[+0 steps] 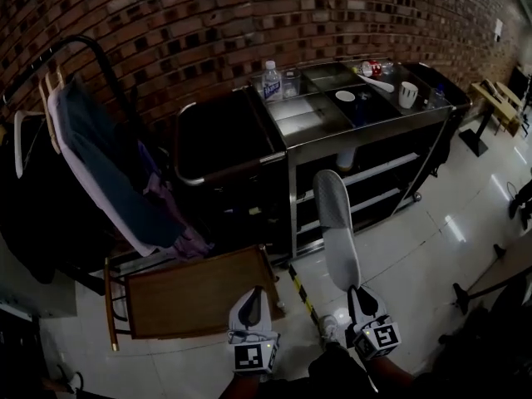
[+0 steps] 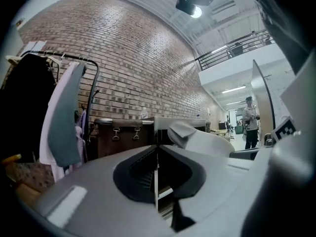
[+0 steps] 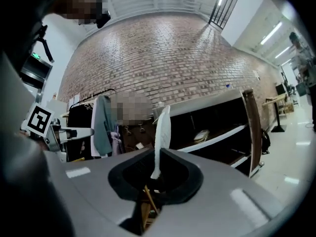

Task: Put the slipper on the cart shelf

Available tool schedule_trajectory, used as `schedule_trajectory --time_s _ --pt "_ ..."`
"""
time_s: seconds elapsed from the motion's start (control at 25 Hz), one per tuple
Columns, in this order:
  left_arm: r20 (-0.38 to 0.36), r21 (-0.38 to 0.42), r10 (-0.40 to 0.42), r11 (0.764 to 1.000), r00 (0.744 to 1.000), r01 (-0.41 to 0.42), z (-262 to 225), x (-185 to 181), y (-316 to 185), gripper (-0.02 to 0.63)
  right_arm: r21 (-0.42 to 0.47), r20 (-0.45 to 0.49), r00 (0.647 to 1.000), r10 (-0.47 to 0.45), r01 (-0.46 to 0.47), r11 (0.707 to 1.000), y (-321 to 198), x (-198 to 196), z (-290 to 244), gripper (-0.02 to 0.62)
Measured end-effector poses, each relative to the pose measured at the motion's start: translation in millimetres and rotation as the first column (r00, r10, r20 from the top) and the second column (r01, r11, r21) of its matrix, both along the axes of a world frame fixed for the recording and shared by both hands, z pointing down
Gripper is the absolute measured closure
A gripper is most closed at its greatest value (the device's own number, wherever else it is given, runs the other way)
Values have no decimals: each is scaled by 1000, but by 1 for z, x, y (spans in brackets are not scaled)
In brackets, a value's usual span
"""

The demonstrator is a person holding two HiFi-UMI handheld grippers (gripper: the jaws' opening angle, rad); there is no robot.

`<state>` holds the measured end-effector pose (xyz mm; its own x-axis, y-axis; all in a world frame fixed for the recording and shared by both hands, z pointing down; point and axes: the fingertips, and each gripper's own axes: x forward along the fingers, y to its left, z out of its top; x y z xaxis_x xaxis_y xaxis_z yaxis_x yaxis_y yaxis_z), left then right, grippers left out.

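Note:
A long white slipper point(image 1: 335, 227) sticks out forward from my right gripper point(image 1: 356, 293), whose jaws are shut on its heel end. The right gripper view shows it edge-on and upright point(image 3: 162, 130) between the closed jaws of the right gripper point(image 3: 156, 174). Its toe points at the steel cart point(image 1: 316, 123), whose pale shelves point(image 1: 374, 169) lie just beyond it. A little to the left, my left gripper point(image 1: 252, 304) hovers over a wooden tray, shut and holding nothing. In the left gripper view the left gripper point(image 2: 157, 179) has its jaws meeting in a thin line, with the slipper point(image 2: 202, 139) to its right.
A clothes rack with hanging garments point(image 1: 91, 156) fills the left. A wooden tray table point(image 1: 195, 293) stands below my left gripper, with a dark cart point(image 1: 220, 144) behind it. A water bottle point(image 1: 271, 80) and a cup point(image 1: 407, 94) stand on the cart top. Yellow-black tape point(image 1: 301, 293) marks the floor.

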<state>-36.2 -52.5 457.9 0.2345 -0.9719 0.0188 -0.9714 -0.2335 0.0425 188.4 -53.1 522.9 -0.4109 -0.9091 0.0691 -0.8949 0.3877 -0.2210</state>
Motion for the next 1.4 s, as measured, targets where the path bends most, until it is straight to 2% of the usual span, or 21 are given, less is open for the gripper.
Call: schedule_trajectory --time_s 0.28,0.48,0.68,0.8,0.96,1.08,1.16,1.28,1.4 --pt "32 -20 -24 999 999 24 -6 70 -74 578 -108 -1 999 -43 43 993 -95 60 51 563" --pt "50 -4 -123 992 991 124 -23 71 -104 580 -162 34 993 -112 116 980 -167 57 75 563" --pt "76 -30 -217 975 973 220 -8 62 -121 580 -209 88 988 -130 146 967 -239 43 83 563" --pt "88 -40 -231 971 969 235 2 65 -127 580 -250 164 978 -130 169 953 -275 31 84 563" --pt "84 -50 -261 963 962 266 11 59 -132 580 -331 351 933 -77 201 922 -315 11 86 563" --pt "74 -51 -278 958 958 282 12 53 -136 580 -367 397 915 -68 226 902 -339 -2 94 563" --pt "66 -59 -295 953 953 298 12 48 -139 580 -399 401 913 -68 242 884 -350 -10 103 563" --pt "67 -61 -318 945 946 322 14 39 -142 580 -442 364 930 -54 223 869 -359 -14 117 560" --pt "59 -63 -324 943 944 327 14 36 -146 580 -454 280 959 -51 179 873 -366 -9 124 541"
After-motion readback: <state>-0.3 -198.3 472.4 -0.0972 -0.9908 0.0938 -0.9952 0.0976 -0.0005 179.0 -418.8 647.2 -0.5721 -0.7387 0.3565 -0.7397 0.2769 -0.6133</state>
